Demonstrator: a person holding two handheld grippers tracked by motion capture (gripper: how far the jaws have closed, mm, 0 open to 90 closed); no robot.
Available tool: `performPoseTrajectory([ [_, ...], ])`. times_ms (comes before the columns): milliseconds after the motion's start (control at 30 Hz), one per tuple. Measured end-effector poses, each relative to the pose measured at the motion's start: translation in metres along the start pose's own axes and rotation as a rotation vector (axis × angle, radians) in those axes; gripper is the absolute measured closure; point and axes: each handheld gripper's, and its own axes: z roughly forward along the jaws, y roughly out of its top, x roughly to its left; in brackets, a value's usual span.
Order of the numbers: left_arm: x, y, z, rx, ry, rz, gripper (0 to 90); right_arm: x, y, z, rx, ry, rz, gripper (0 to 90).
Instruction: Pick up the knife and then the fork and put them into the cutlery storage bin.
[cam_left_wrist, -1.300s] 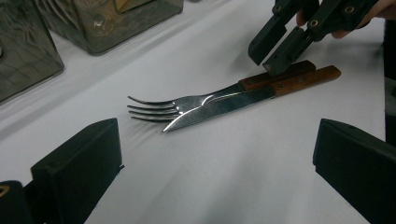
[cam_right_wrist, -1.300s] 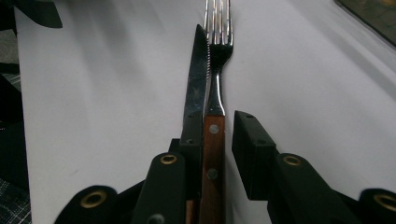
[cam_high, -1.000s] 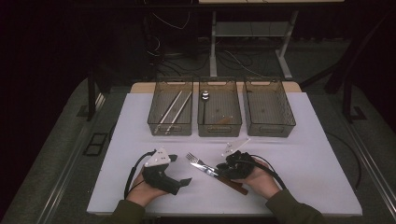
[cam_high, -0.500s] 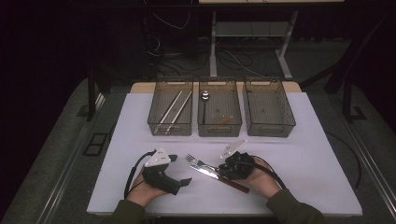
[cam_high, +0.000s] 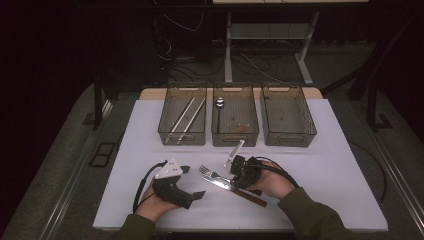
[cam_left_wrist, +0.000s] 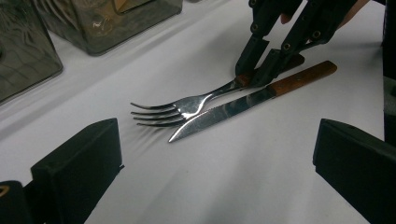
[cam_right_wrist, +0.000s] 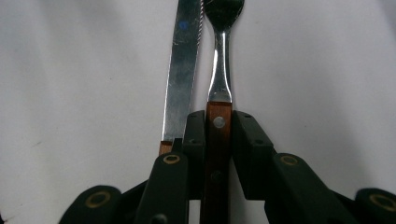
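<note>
A fork (cam_high: 209, 173) with a wooden handle and a wood-handled knife (cam_high: 235, 189) lie side by side on the white table. My right gripper (cam_high: 235, 176) is shut on the fork's handle (cam_right_wrist: 218, 140), near where the wood meets the steel. In the right gripper view the right gripper (cam_right_wrist: 218, 122) has the knife blade (cam_right_wrist: 183, 70) just to its left. The left gripper view shows the fork (cam_left_wrist: 187, 106), the knife (cam_left_wrist: 224, 114) and the right gripper (cam_left_wrist: 256, 77) clamped on the handle. My left gripper (cam_high: 192, 181) rests on the table left of the cutlery, and there the left gripper (cam_left_wrist: 215, 154) is open with nothing between its fingers.
Three clear bins stand in a row at the back: the left bin (cam_high: 182, 138) holds long metal sticks, the middle bin (cam_high: 235, 140) a small round metal piece, and the right bin (cam_high: 289, 138) looks bare. The table's front edge (cam_high: 240, 229) runs close under both forearms.
My right gripper has shifted slightly left and toward the bins, still clamped on the fork's handle. The left gripper has stayed put.
</note>
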Motion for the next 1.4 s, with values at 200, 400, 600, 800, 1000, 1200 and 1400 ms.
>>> performPoseTrajectory([
  [200,0.000,0.000,0.000,-0.002,0.001,-0.004,0.0,-0.001,0.020,0.003,0.143,0.001,-0.011,75.9],
  [400,0.000,0.000,0.001,0.006,-0.002,0.002,0.0,-0.001,0.030,0.006,0.219,-0.010,-0.009,76.8],
  [600,0.000,0.000,0.000,0.007,-0.001,0.005,0.0,0.003,0.036,0.007,0.262,-0.037,-0.003,77.9],
  [800,0.000,0.000,0.001,0.000,-0.005,-0.001,0.0,-0.003,0.025,0.002,0.193,-0.006,0.026,78.0],
  [1000,0.000,0.000,0.000,0.004,-0.005,0.002,0.0,-0.013,0.008,-0.008,0.096,0.016,0.070,77.9],
  [1200,0.000,0.000,-0.001,0.001,-0.013,0.010,0.0,-0.023,-0.008,-0.019,-0.005,0.013,0.108,77.9],
  [1400,0.000,0.000,-0.001,-0.002,-0.016,0.012,0.0,-0.031,-0.024,-0.030,-0.100,0.012,0.147,77.9],
])
